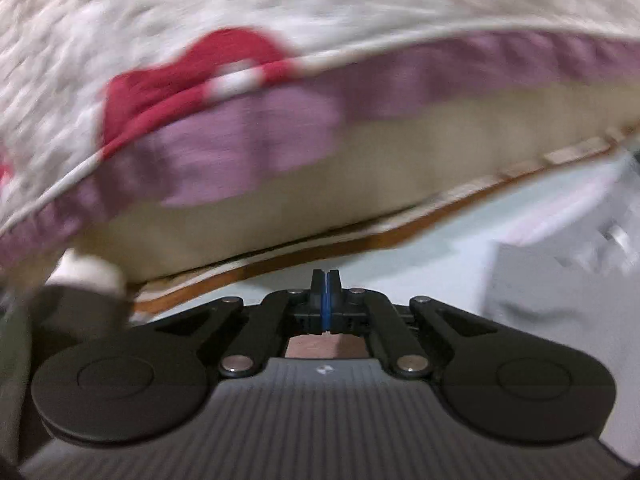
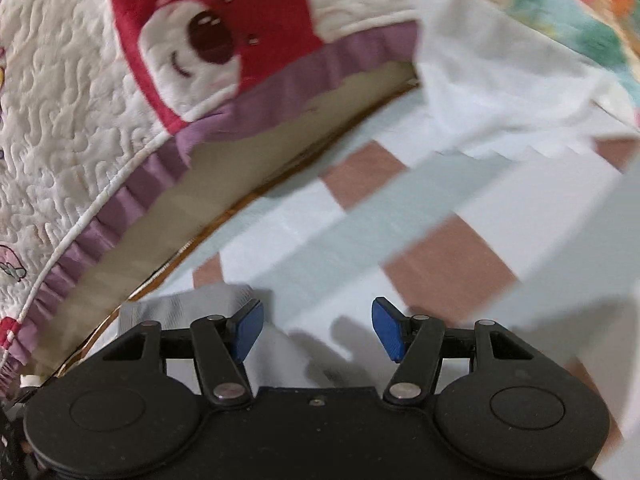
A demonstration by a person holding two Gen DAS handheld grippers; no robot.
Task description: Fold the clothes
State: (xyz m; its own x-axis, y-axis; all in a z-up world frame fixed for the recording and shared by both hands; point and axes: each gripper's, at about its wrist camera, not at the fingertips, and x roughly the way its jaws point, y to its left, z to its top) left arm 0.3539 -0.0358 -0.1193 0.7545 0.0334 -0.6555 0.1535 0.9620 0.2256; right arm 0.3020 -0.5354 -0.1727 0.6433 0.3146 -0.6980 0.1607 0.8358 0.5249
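Quilted cream bedding with a red bear patch and a purple ruffled edge (image 2: 80,128) covers the bed, which fills the upper left of both views, above a floor of pale and reddish-brown tiles (image 2: 440,264). A white garment (image 2: 492,80) hangs off the bed's edge toward the floor, up and to the right of the right gripper (image 2: 318,330), whose blue-padded jaws stand apart and empty, low over the tiles, with a grey cloth (image 2: 192,306) just beside the left pad. This hand looks the nearer. The left gripper (image 1: 325,300) points at the bed's side, jaws pressed together, nothing visible between them.
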